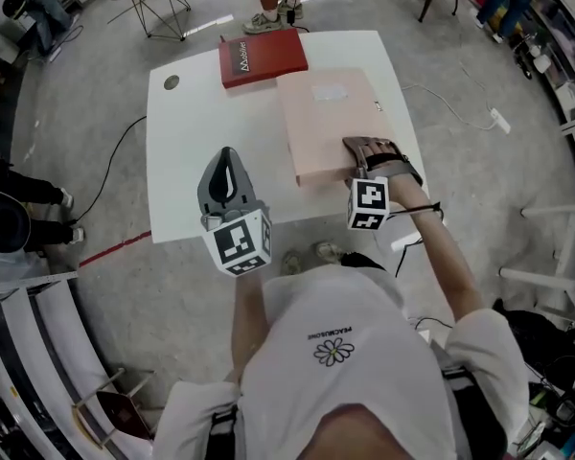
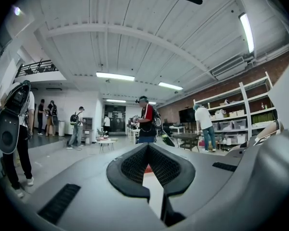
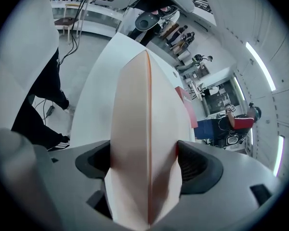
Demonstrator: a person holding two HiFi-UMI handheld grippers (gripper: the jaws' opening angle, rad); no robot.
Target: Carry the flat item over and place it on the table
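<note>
Tool: right gripper [image 1: 366, 149], jaws spread wide on either side of a pale pink flat cardboard box [image 1: 326, 123], at its near edge.
Box: lying flat on white square table [image 1: 187, 161], just beside red flat box [image 1: 262, 60].
Other tool: left gripper [image 1: 227, 175], jaws together, empty, over table.

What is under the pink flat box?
The white table shows all around the pink flat box, which rests on it. Anything directly beneath the box is covered. The right gripper straddles its near edge.
</note>
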